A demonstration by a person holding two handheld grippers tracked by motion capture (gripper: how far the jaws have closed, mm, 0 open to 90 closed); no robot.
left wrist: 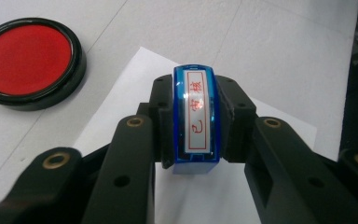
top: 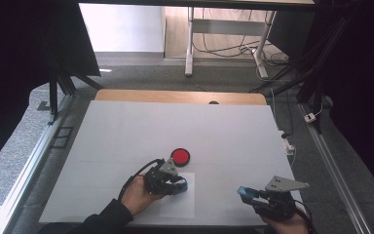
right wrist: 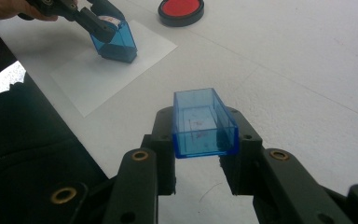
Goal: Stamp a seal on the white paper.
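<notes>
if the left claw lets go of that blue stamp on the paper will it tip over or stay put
The blue stamp looks like rigid clear plastic with a flat base on the sheet of paper, so it would probably stand. It leans slightly in the left claw, so a tilted release might topple it. Its glossy sides could slip.

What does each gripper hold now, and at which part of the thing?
The left gripper holds a blue stamp by its two long sides, base on the paper sheet. The right gripper holds the stamp's blue cap by its side walls.
</notes>
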